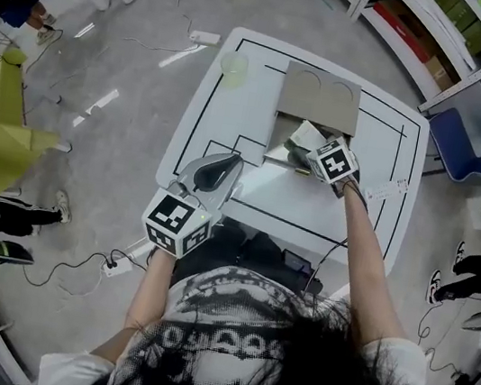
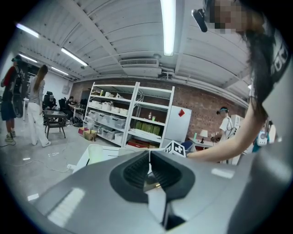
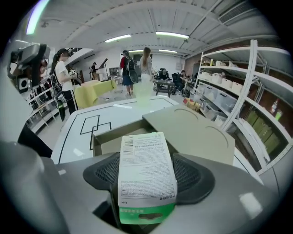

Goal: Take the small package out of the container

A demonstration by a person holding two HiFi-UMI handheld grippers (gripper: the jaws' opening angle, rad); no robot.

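My left claw (image 1: 225,164) hangs low at the near left corner of the table (image 1: 310,212), just over its edge and well apart from the work. In the left gripper view its jaws (image 2: 149,170) are clenched flat against each other, with nothing caught between them.

Further along the table, toward the far left corner, stands a pale translucent cup (image 1: 234,64), on its own and touching nothing.

Right of the cup, near the middle of the far half, sits the container (image 1: 279,139), an open cardboard box. Its lid flap (image 1: 321,95) is folded back and lies flat beyond it, showing two round outlines.

My right claw (image 1: 310,149) reaches over the near side of that container. In the right gripper view its jaws (image 3: 146,157) stand wide and are grasping the small package (image 3: 146,169). It is a flat white packet with fine print on its face and a green hang-tab end, and that tab end sits deep between the jaws, toward the camera. A dark ribbed pad lies along each of its long edges. Its far end rises above the near wall of the container (image 3: 107,135). From the head view the package (image 1: 307,134) slants up out of the open box, over the box's right side.
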